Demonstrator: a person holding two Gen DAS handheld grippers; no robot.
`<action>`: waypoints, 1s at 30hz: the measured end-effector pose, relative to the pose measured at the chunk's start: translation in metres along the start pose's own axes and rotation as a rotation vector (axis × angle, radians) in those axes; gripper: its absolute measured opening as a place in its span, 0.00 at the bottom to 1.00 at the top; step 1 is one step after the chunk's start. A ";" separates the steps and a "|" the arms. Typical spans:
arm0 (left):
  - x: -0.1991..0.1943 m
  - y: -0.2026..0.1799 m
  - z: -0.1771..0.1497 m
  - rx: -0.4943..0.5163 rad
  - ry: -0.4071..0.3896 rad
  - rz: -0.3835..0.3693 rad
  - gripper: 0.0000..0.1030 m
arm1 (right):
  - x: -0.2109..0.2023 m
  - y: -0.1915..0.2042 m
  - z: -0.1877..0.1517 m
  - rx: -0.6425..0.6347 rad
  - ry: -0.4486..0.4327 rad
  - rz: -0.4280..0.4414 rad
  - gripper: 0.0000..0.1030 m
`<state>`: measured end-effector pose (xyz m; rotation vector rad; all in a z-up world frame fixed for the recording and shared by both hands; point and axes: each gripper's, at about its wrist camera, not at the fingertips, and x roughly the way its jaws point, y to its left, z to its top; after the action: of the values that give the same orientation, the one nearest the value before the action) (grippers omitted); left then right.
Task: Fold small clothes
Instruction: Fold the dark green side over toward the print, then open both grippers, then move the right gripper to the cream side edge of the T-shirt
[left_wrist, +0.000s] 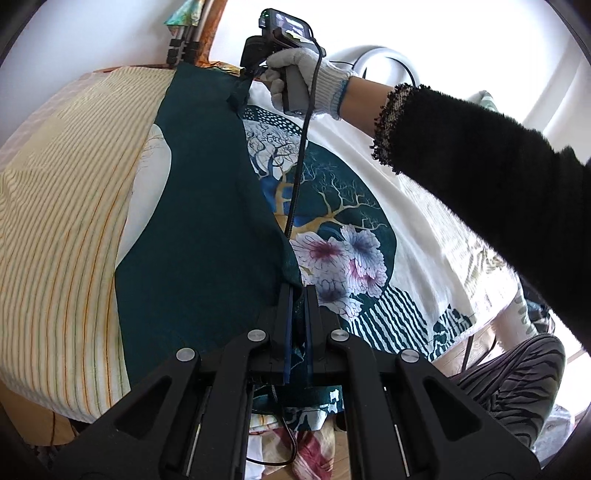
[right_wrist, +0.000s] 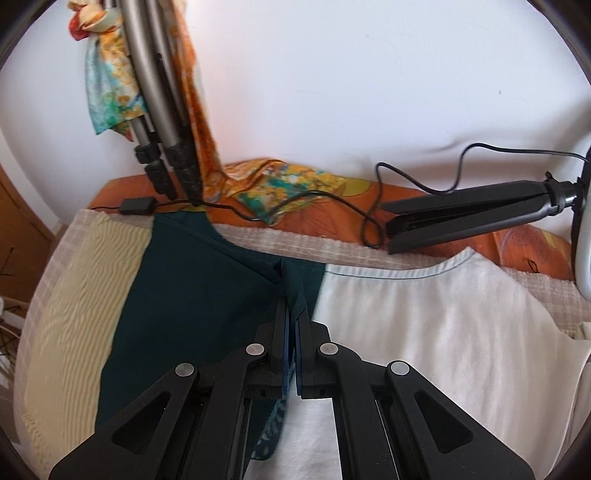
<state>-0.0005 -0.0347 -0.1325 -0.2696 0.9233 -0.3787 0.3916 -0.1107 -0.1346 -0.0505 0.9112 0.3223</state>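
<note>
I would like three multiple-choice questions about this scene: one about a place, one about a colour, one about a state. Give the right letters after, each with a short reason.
1. Where does the black tripod lie?
A. on the orange cover by the wall
B. on the white shirt
C. on the floor

2. What colour is the part of the shirt being folded over?
A. red
B. dark green
C. yellow

3. How is the left gripper?
A. wide open
B. shut on the shirt
C. shut on a cable

Answers:
1. A: the right wrist view shows it folded on its side beyond the shirt's neckline, near the wall.
2. B: the dark green panel covers part of the flower print.
3. B: dark cloth sits pinched between its fingers.
</note>
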 end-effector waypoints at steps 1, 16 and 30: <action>0.001 -0.001 0.000 0.005 0.006 -0.001 0.03 | 0.000 -0.002 0.000 -0.001 0.002 -0.002 0.01; -0.023 -0.031 -0.025 0.104 0.045 -0.143 0.36 | -0.076 -0.056 -0.020 0.074 -0.035 -0.097 0.44; -0.104 -0.023 -0.066 0.196 -0.086 0.003 0.36 | -0.253 -0.107 -0.115 0.162 -0.170 0.074 0.46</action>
<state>-0.1159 -0.0153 -0.0866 -0.1045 0.7957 -0.4483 0.1906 -0.2967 -0.0172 0.1585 0.7691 0.3153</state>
